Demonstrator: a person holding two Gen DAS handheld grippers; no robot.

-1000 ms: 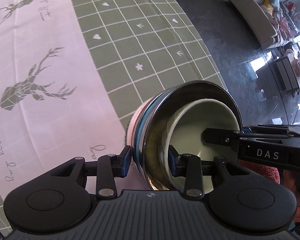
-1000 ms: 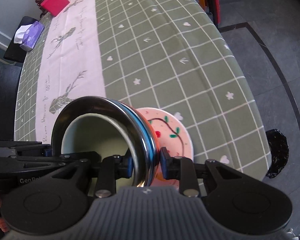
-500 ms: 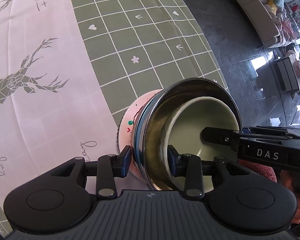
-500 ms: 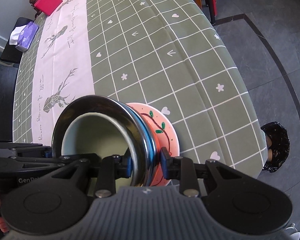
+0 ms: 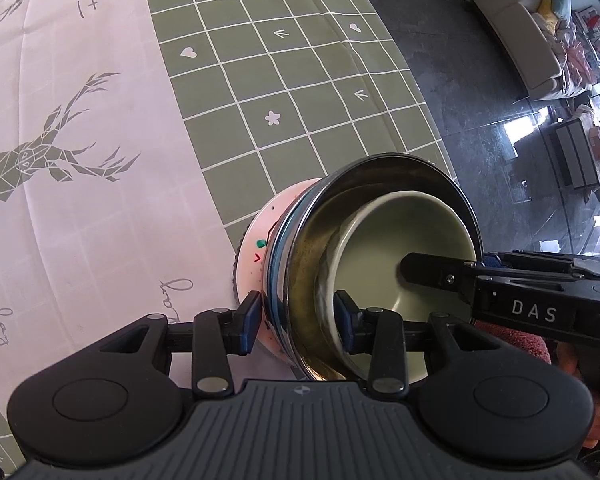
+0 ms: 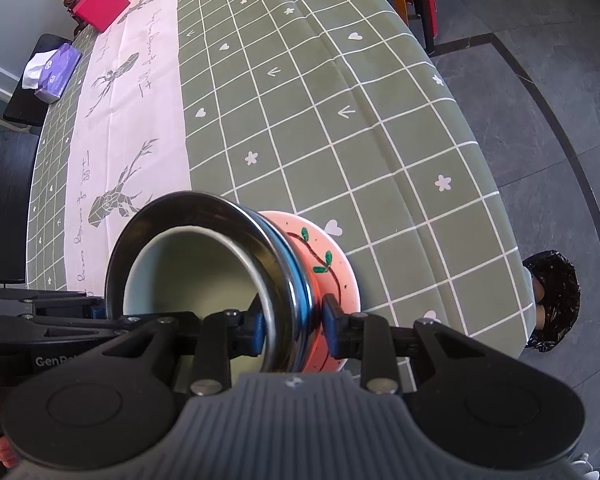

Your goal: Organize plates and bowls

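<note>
A stack of nested dishes is held tilted between both grippers near the table's front edge: a pale green bowl inside a steel bowl, on a pink painted bowl. My left gripper is shut on the stack's rim. My right gripper is shut on the opposite rim; the green bowl, steel bowl and pink bowl show there too. Whether the stack touches the table is hidden.
The table has a green checked cloth with a pink runner. A red box and a purple tissue pack stand at the far end. A black chair is at the left, a black bin on the floor.
The held stack has moved toward the table's near edge, and more of the pink bowl shows beneath the steel one. Both grips are unchanged.
</note>
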